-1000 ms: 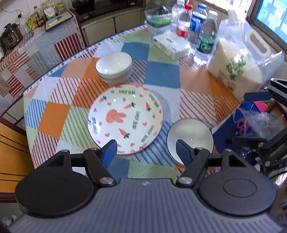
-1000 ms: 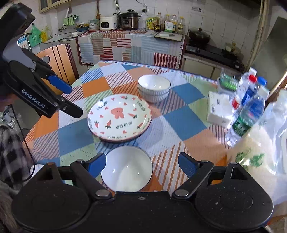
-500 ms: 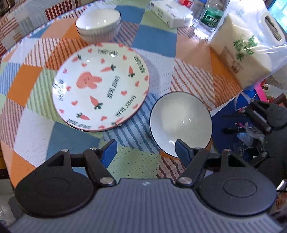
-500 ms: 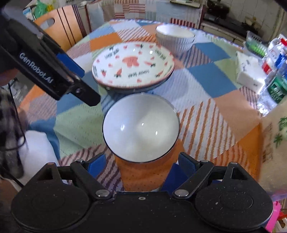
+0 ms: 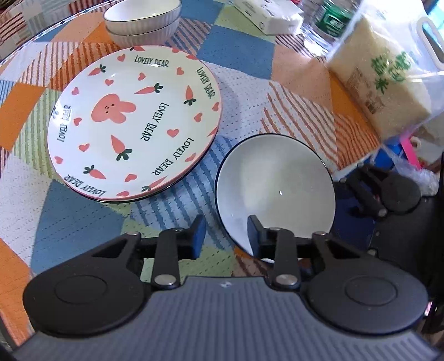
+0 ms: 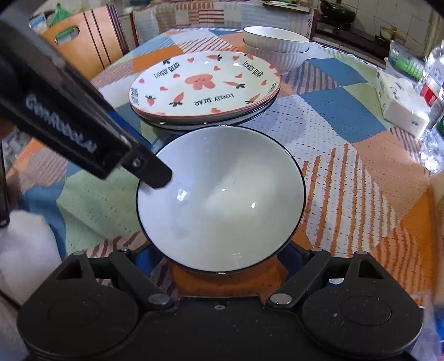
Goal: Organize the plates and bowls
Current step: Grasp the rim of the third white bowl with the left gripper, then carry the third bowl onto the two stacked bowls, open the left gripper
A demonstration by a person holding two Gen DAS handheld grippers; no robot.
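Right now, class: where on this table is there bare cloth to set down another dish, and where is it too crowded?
Free: the cloth between the plate, the tissue box and the rice bag, and the near-left corner below the plate. Crowded: the plate nearly meets the stacked bowls and the lone bowl; bottles fill the far right edge.

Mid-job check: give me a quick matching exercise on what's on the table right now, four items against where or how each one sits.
Items
1. lone white bowl
2. rabbit plate
3. stacked ribbed bowls
4. tissue pack

Places or states
A. far side of the table, just past the plate
B. nearest the right tool, with one finger of the left tool reaching over its rim
C. by the water bottles
D. on top of another plate, mid-table

Pairs: 1-B, 2-D, 3-A, 4-C
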